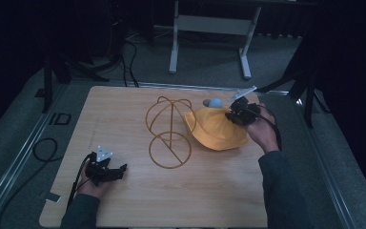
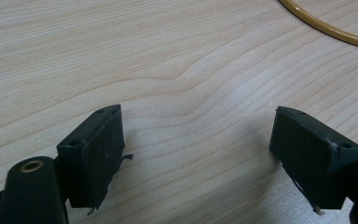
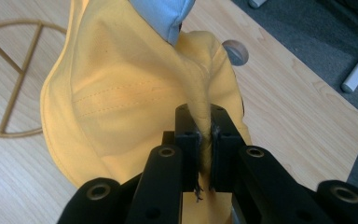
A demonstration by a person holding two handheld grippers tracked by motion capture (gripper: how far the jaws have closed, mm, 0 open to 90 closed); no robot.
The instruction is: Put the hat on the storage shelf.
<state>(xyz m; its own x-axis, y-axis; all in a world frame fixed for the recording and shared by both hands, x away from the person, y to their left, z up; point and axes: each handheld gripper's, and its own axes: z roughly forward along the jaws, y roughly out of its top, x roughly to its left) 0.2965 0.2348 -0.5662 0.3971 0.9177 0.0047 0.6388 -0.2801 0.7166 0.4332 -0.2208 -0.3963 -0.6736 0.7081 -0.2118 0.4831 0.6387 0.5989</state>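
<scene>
Pinching a fold of the yellow hat (image 3: 121,93), the right gripper (image 3: 206,154) is showing its 2 black jaws pressed nearly together in the right gripper view, with only the bunched cloth between them. From the high view, this gripper (image 1: 240,113) is sitting at the hat's (image 1: 217,129) right edge, near the far right part of the wooden table (image 1: 124,200), with the person's right hand (image 1: 262,133) wrapping around it. A light blue patch (image 3: 161,14) is showing at the hat's top, and from above a small blue piece (image 1: 215,102) is lying just beyond the hat.

Just left of the hat, a gold wire stand (image 1: 169,131) is resting on the table, its ring base flat on the wood and its domed frame rising behind.

Near the table's front left corner, the left gripper (image 1: 106,169) is lying low in the left hand (image 1: 93,183). Its jaws are standing wide apart over bare wood with nothing between them, its fingers (image 2: 93,154) dark against the grain, and a curve of the wire stand (image 2: 326,28) is crossing the upper right corner.
</scene>
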